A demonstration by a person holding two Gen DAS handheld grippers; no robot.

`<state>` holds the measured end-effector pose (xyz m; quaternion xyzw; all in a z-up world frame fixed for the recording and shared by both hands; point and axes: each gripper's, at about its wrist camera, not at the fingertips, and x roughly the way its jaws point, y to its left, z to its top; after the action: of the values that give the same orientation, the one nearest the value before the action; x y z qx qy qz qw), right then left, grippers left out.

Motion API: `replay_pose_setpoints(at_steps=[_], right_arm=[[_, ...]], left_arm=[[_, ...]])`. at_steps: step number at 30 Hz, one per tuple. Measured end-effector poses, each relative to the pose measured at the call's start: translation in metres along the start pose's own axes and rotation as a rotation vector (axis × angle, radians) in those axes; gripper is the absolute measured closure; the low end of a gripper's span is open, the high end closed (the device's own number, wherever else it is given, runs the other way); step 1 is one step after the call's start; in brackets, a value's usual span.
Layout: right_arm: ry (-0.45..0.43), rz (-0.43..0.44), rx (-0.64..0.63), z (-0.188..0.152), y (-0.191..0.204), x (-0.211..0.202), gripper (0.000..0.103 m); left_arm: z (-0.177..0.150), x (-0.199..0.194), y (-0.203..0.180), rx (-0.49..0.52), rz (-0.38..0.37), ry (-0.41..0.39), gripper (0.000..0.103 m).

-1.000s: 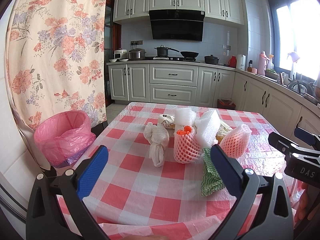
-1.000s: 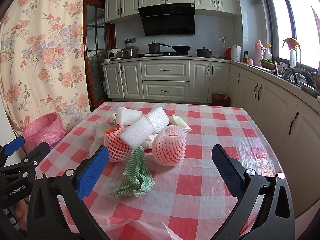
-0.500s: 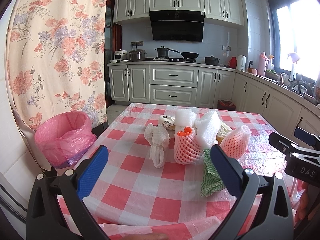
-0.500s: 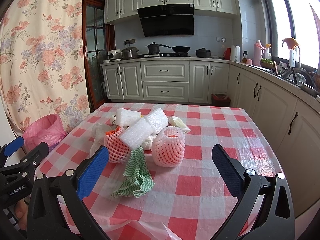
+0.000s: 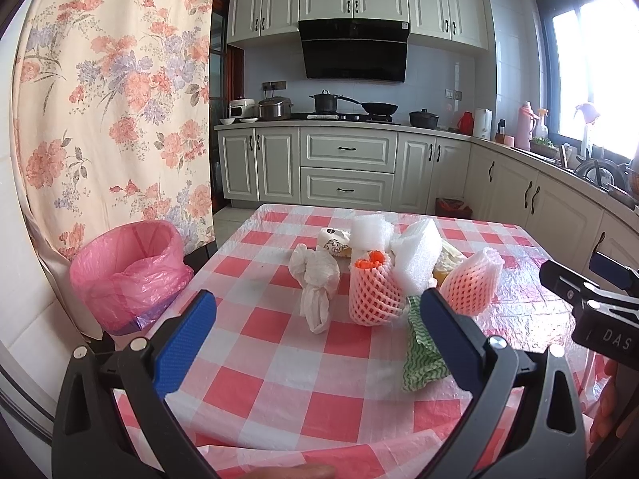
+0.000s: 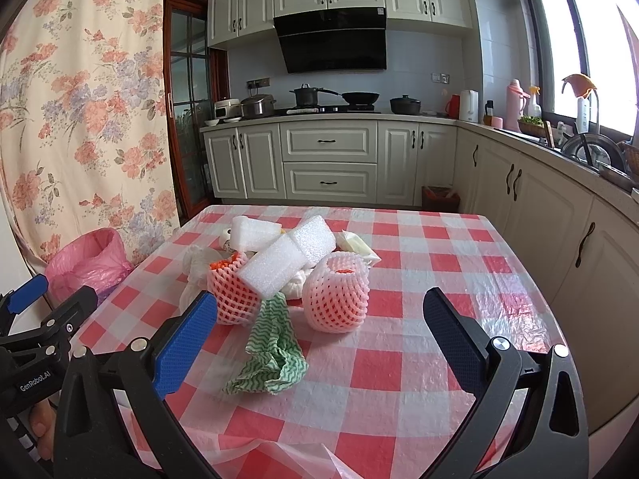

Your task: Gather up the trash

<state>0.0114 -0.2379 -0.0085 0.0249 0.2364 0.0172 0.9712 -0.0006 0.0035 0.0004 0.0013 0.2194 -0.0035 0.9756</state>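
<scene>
A pile of trash lies mid-table on the red checked cloth (image 5: 279,359): a crumpled white plastic bag (image 5: 315,279), two pink foam fruit nets (image 5: 373,295) (image 6: 337,295), white foam blocks (image 6: 287,259), a green wavy cloth (image 6: 271,355) and a small printed packet (image 5: 333,239). A bin lined with a pink bag (image 5: 127,271) stands left of the table. My left gripper (image 5: 315,315) is open and empty, short of the pile. My right gripper (image 6: 319,319) is open and empty, short of the pile.
A floral curtain (image 5: 112,99) hangs behind the bin. Kitchen cabinets and a counter (image 6: 559,183) run along the back and right. The table's right edge (image 6: 531,279) is near the cabinets. Each gripper shows at the edge of the other's view.
Both grippers have crept slightly towards the pile. The trash has not moved.
</scene>
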Motion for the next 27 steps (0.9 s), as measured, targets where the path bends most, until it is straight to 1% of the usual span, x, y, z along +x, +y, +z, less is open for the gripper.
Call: replay_pose_setpoints(at_steps=[8,10,12,15,16,21,22,23,26,27], right_arm=[[0.008,-0.016,0.003,-0.007,-0.002,0.009,0.007],[0.013,-0.023,0.003,-0.009,-0.003,0.012,0.007],[0.019,-0.033,0.005,-0.01,-0.004,0.015,0.007],[0.033,-0.047,0.007,-0.011,-0.006,0.024,0.007],[0.038,-0.053,0.008,-0.011,-0.007,0.028,0.007],[0.053,-0.059,-0.008,-0.006,-0.006,0.049,0.007],[0.056,-0.059,-0.011,-0.005,-0.005,0.053,0.007],[0.056,-0.058,-0.019,-0.003,-0.004,0.061,0.007],[0.077,-0.07,-0.045,0.0,-0.004,0.084,0.007],[0.086,-0.072,-0.046,0.0,-0.005,0.092,0.007]], left_arm=[[0.001,0.003,0.003,0.017,0.008,-0.011,0.004],[0.002,0.008,0.006,0.019,0.0,-0.002,0.004],[0.002,0.016,0.008,0.025,-0.007,0.025,0.004],[0.002,0.03,0.012,0.036,0.018,0.07,0.004],[0.002,0.034,0.013,0.034,0.013,0.077,0.004],[0.005,0.063,0.022,0.013,-0.015,0.121,0.004],[0.005,0.071,0.023,0.002,-0.029,0.134,0.004],[0.005,0.082,0.024,-0.009,-0.061,0.159,0.004],[0.004,0.106,0.023,-0.021,-0.107,0.199,0.005],[0.003,0.115,0.02,-0.012,-0.094,0.197,0.005]])
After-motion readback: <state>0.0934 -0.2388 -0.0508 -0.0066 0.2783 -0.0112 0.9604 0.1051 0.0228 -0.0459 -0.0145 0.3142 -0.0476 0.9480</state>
